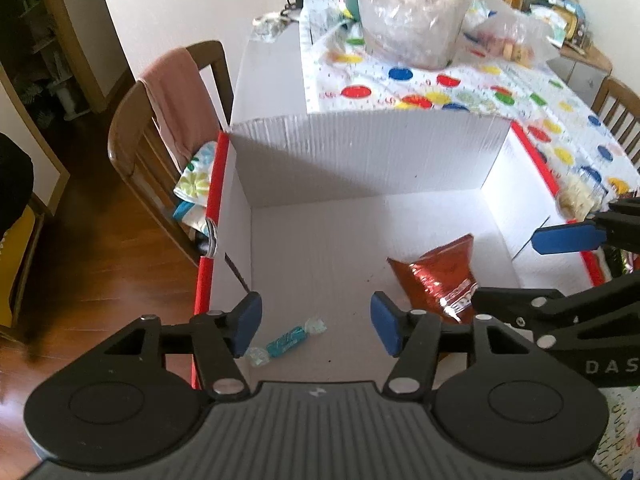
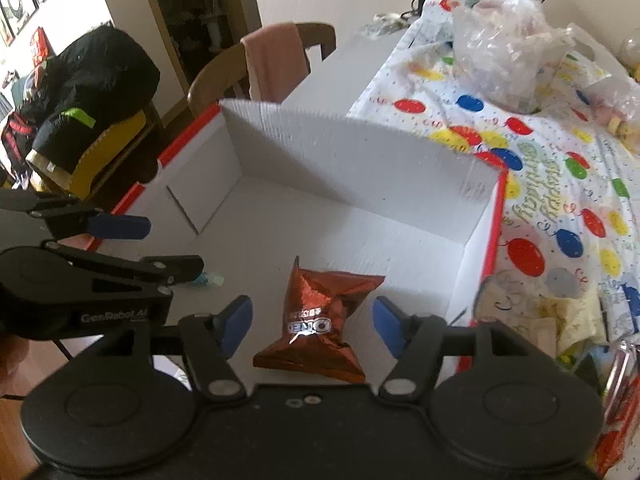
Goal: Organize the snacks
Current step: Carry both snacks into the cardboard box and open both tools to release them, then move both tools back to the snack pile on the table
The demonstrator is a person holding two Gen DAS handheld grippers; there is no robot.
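Observation:
A white cardboard box with red edges (image 1: 360,160) (image 2: 340,160) stands on the table. On its floor lie a red foil snack packet (image 1: 440,280) (image 2: 320,320) and a teal wrapped candy (image 1: 286,342) (image 2: 208,279). My left gripper (image 1: 316,326) is open and empty above the box floor, just right of and above the candy. My right gripper (image 2: 312,326) is open and empty, its fingers either side of the red packet, above it. Each gripper shows in the other's view, the right one (image 1: 560,272) and the left one (image 2: 120,248).
The table has a balloon-print cloth (image 1: 480,92) (image 2: 560,184). Clear plastic bags of snacks (image 1: 412,20) (image 2: 504,48) lie at the back. More snack packets (image 2: 560,320) lie right of the box. A wooden chair with a pink towel (image 1: 176,100) (image 2: 272,60) stands to the left.

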